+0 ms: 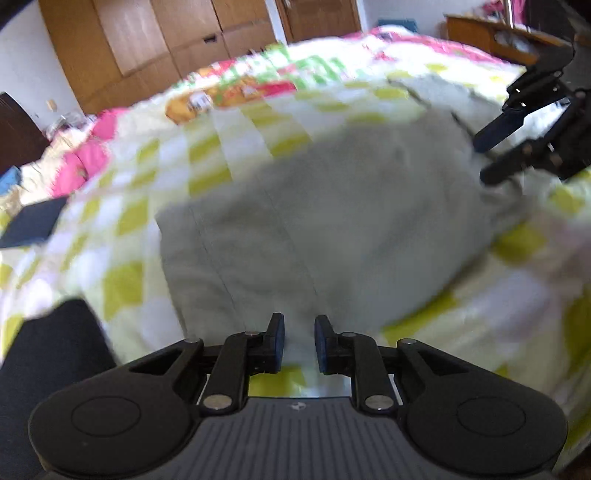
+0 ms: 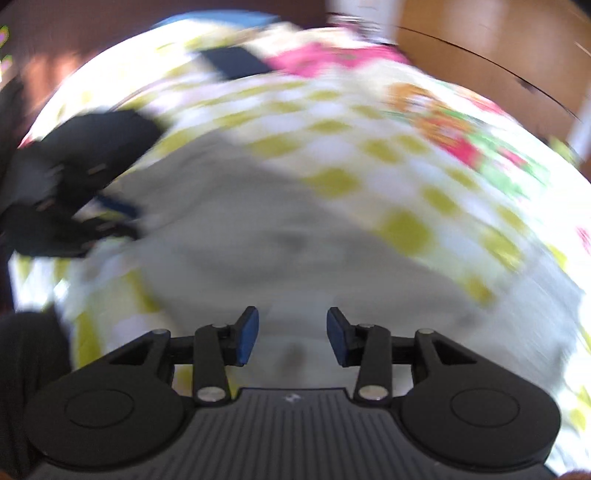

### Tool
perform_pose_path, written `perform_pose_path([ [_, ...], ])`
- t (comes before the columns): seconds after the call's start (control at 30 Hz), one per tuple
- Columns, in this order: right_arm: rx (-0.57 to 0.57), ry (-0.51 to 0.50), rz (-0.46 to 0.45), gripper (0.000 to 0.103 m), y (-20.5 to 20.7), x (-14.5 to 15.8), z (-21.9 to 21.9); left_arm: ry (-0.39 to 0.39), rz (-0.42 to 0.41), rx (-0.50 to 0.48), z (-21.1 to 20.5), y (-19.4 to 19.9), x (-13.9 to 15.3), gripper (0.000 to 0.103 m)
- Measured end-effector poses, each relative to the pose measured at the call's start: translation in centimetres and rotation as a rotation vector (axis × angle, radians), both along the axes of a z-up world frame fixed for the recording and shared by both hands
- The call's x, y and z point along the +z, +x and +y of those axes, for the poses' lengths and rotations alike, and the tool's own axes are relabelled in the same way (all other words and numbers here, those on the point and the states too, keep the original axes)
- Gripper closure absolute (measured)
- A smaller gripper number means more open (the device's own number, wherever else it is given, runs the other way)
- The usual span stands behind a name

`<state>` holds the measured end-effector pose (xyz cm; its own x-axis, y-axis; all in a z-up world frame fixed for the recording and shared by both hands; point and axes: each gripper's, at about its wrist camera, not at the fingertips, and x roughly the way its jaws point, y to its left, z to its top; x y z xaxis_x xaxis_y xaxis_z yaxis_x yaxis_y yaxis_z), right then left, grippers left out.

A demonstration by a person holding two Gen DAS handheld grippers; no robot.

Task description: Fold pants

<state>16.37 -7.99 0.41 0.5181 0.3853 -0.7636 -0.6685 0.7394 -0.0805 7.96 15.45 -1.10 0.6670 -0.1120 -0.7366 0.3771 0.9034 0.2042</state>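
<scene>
Pale grey pants [image 1: 325, 221] lie flat on a bed with a green-and-white checked cover [image 1: 229, 147]. My left gripper [image 1: 299, 343] is open and empty, just above the near edge of the pants. My right gripper [image 2: 291, 338] is open and empty over the grey cloth [image 2: 277, 236]. The right gripper also shows in the left wrist view [image 1: 491, 158] at the pants' far right edge, fingers apart. The left gripper shows in the right wrist view [image 2: 110, 218] at the left, blurred. Both views are motion-blurred.
A dark blue flat object [image 1: 33, 225] lies on the bed at the left. Pink bedding [image 1: 88, 158] is bunched beyond it. Wooden wardrobes [image 1: 166, 44] stand behind the bed and a wooden shelf [image 1: 487, 33] at the back right.
</scene>
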Motion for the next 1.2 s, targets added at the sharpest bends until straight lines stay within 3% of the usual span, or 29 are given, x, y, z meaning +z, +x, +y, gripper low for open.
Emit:
perform_pose_path([
  [0.13,-0.278,0.025,-0.055,0.056,5.6,1.6,-5.1,-0.022,-0.073,-0.044,-2.8,0.5,2.3,0.069],
  [0.23,-0.503,0.080,-0.008,0.055,11.8,1.1,-8.7,-0.095,-0.113,-0.102,-6.3,1.3,3.2,0.066],
  [0.33,-0.658,0.116,0.026,0.055,17.3,-0.3,-10.7,-0.191,-0.103,-0.157,-10.4,2.9,2.6,0.063],
  [0.43,-0.743,0.123,0.023,0.054,21.5,-1.4,-11.6,-0.275,-0.056,-0.195,-14.0,4.7,1.6,0.063],
  [0.5,-0.755,0.075,0.035,0.054,23.5,-2.5,-11.0,-0.313,-0.021,-0.217,-16.1,5.7,0.8,0.063],
  [0.6,-0.773,0.015,0.060,0.058,25.4,-4.4,-10.9,-0.292,0.005,-0.237,-18.4,6.6,-0.5,0.062],
  [0.63,-0.780,0.019,0.057,0.067,25.4,-4.5,-11.2,-0.272,0.010,-0.242,-19.1,6.6,-0.9,0.062],
  [0.67,-0.788,0.038,0.058,0.091,25.5,-4.4,-11.5,-0.254,0.014,-0.247,-19.6,6.6,-1.2,0.062],
  [0.7,-0.793,0.073,0.069,0.101,25.2,-4.2,-12.4,-0.244,0.015,-0.251,-19.9,6.5,-1.5,0.062],
  [0.77,-0.805,0.162,0.103,0.102,24.6,-3.4,-14.7,-0.240,0.022,-0.256,-20.1,6.3,-1.8,0.062],
  [0.97,-0.845,0.445,0.060,0.102,18.5,1.7,-22.4,-0.218,0.027,-0.245,-20.8,6.2,-1.3,0.062],
  [1.2,-0.919,0.704,-0.049,0.102,5.8,5.7,-32.3,-0.160,0.008,-0.317,-23.9,5.0,-0.5,0.062],
])
